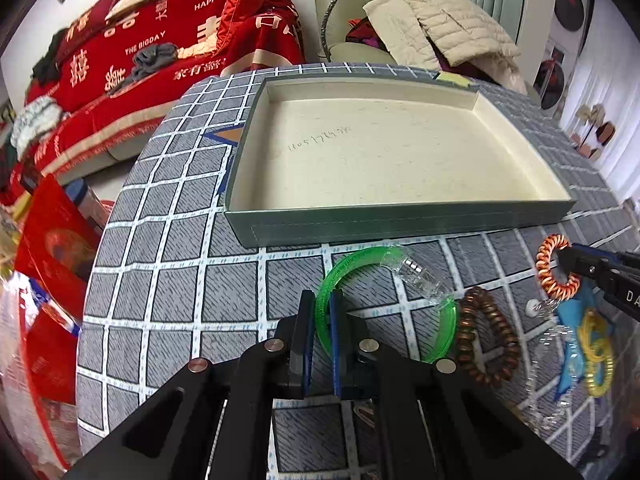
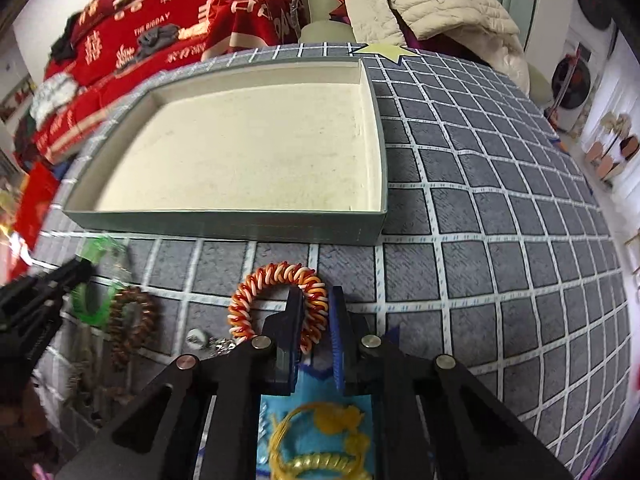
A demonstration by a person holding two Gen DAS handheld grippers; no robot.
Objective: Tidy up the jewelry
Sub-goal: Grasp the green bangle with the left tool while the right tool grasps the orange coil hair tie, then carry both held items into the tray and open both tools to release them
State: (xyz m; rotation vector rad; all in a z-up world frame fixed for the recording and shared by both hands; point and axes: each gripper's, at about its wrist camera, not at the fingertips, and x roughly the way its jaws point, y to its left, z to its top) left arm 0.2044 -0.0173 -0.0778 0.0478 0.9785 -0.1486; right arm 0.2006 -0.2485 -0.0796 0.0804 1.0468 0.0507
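Observation:
A shallow grey box with a cream lining point(image 1: 400, 216) point(image 2: 224, 222) lies open on the checked table. My left gripper point(image 1: 322, 312) is shut on a green translucent bangle point(image 1: 448, 328), which has a clear bead bracelet point(image 1: 420, 276) across it. My right gripper point(image 2: 316, 312) is shut on an orange-and-white coiled bracelet point(image 2: 256, 292), which also shows in the left wrist view point(image 1: 550, 268). A brown bead bracelet point(image 1: 486, 340) point(image 2: 132, 320) lies between the two. Yellow bracelets point(image 2: 316, 460) lie on a blue cloth under the right gripper.
A small silver piece with a white bead point(image 2: 204, 340) lies near the brown bracelet. Clear bead strands point(image 1: 560, 380) lie at the front right. A red sofa cover point(image 1: 160, 52) and a cream jacket point(image 1: 440, 24) lie beyond the table.

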